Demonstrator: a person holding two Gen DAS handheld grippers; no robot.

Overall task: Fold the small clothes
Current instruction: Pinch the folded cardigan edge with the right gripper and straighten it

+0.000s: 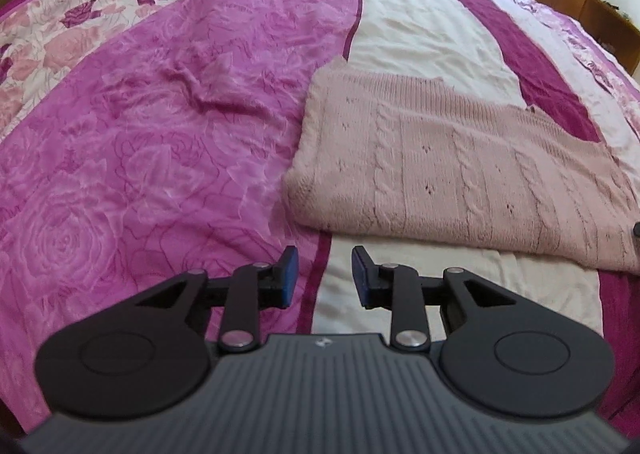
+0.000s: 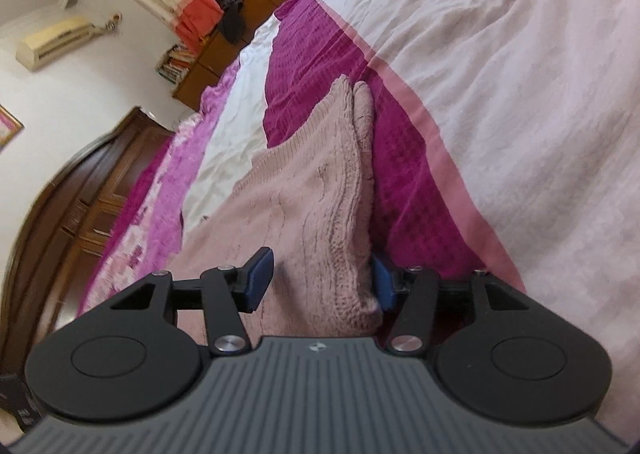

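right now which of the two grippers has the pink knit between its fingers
The right gripper: the folded edge of the pink knit sweater sits between its open fingers. The left gripper hangs open over the bedspread, short of the sweater.

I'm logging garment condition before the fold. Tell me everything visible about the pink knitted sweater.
The pink knitted sweater is pale dusty pink, cable-knit with vertical braids and small eyelet holes, looking soft and thick. It lies flat on the bedspread, already doubled over in layers. The right gripper straddles a raised fold at its edge, jaws open. The left gripper hovers clear of it.
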